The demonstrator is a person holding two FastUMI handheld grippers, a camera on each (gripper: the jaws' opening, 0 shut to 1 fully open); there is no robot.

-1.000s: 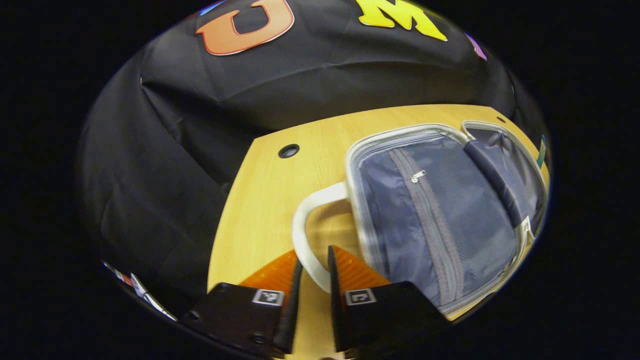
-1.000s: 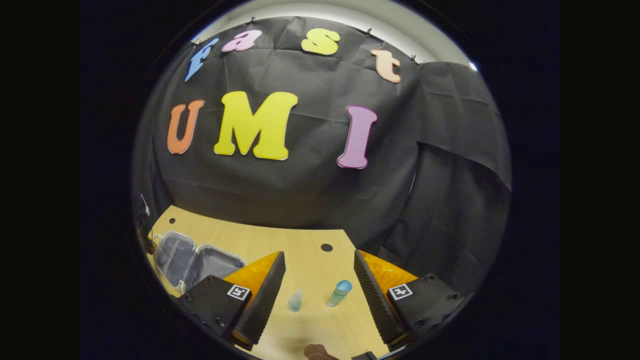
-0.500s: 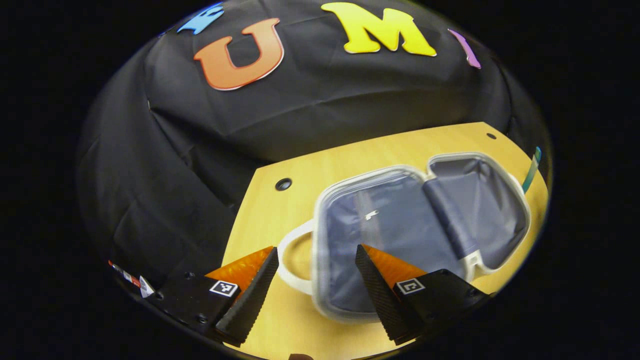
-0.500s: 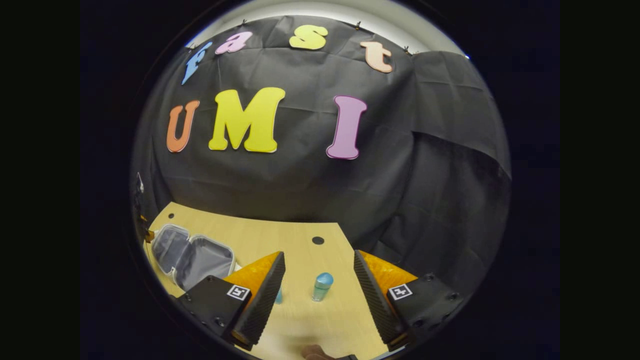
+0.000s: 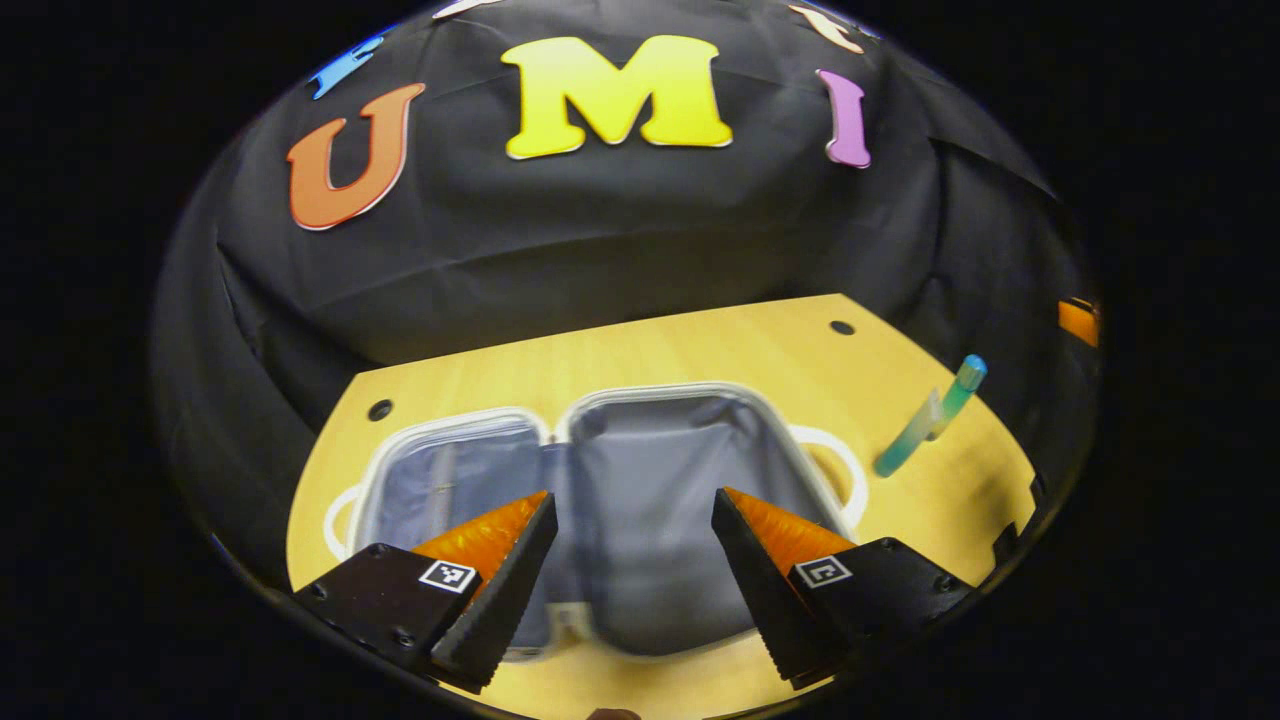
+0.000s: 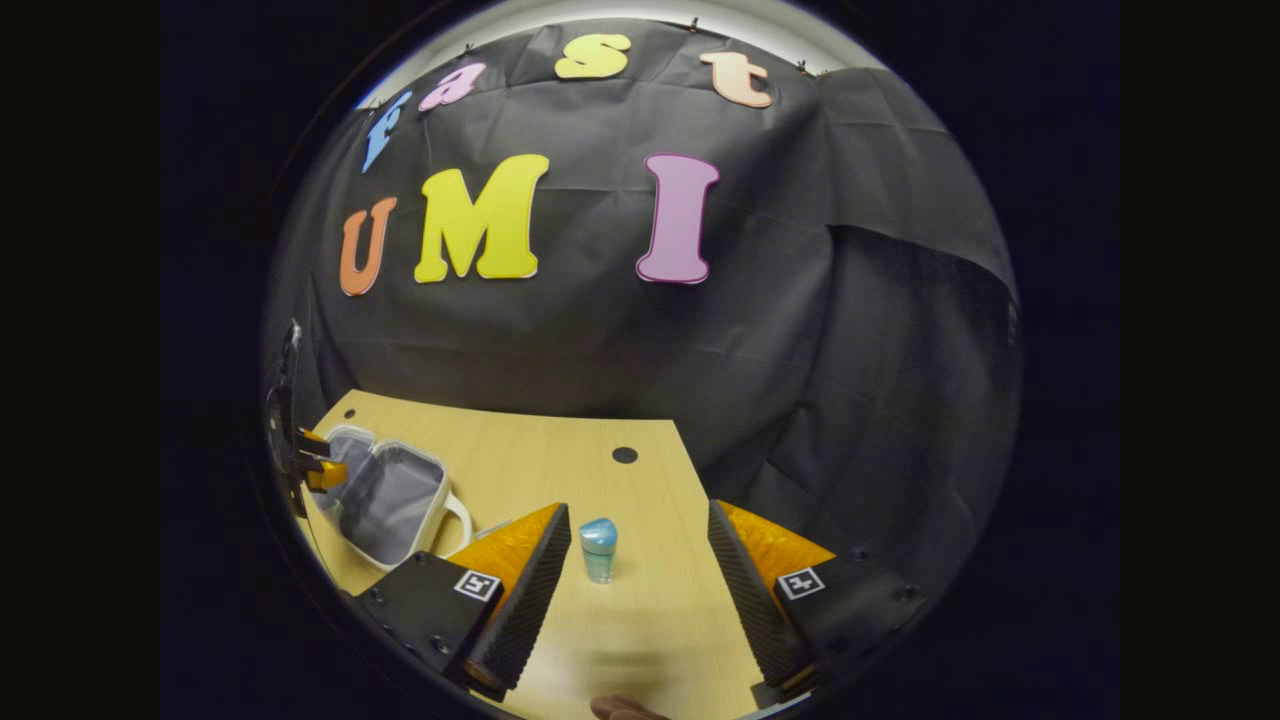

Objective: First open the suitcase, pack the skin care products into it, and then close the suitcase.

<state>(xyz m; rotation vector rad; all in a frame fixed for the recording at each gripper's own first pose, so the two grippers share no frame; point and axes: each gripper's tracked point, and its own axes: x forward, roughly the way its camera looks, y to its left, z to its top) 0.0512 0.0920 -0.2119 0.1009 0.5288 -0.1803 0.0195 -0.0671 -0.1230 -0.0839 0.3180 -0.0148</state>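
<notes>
suitcase [image 5: 640,520]: 1, open | skin care bottles [image 5: 955,388]: 2 | table [image 5: 700,350]: 1

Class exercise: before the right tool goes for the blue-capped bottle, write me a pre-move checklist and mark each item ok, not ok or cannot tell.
1. Suitcase open flat, both halves showing lining: ok.
2. Inside of the suitcase free of items where visible: ok.
3. Right tool open, fingers apart: ok.
4. Blue-capped bottle upright on the table, ahead between the fingers: ok.
5. Left tool open, holding nothing, above the suitcase: ok.
6. Second, clear bottle beside the first, free to grasp: cannot tell.
</notes>
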